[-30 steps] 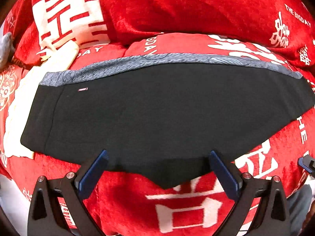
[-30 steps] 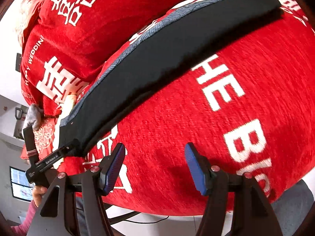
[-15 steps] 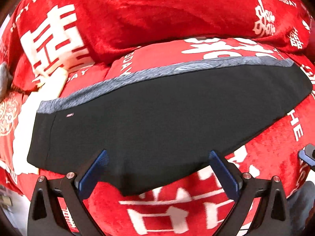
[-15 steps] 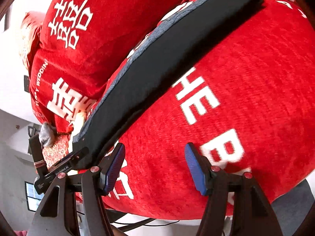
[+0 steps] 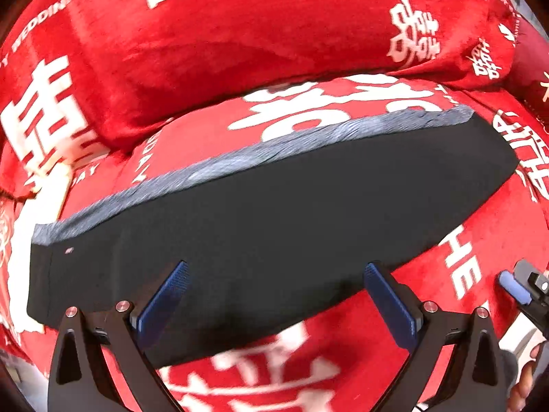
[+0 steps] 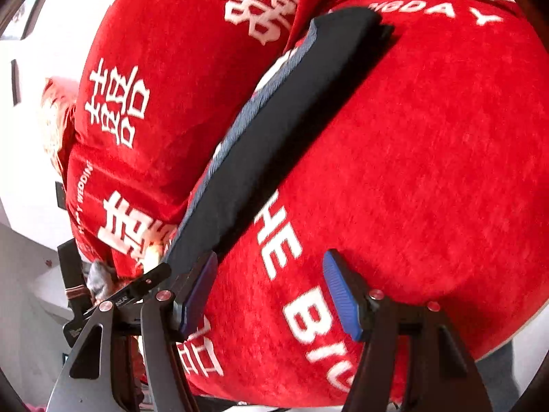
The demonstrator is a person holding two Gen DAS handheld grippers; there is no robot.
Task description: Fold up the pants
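Observation:
Black pants [image 5: 267,219] with a grey waistband [image 5: 247,151] lie flat and folded on a red cushion with white lettering [image 5: 308,360]. My left gripper [image 5: 274,302] is open and empty, its blue pads over the pants' near edge. In the right wrist view the pants [image 6: 274,144] run as a dark strip up and to the right. My right gripper [image 6: 271,295] is open and empty above the red cushion [image 6: 411,171], to the right of the pants. The left gripper's black body [image 6: 120,298] shows at the lower left there.
A red back cushion with white characters [image 5: 240,34] rises behind the pants. A cream cloth [image 5: 20,250] lies at the left edge under the pants. The right gripper's blue pad [image 5: 514,288] shows at the right. White wall and floor [image 6: 31,206] lie left of the sofa.
Both grippers have moved forward and swung right. The pants' near edge now lies between my left pads. Both stay open and the pants have not moved.

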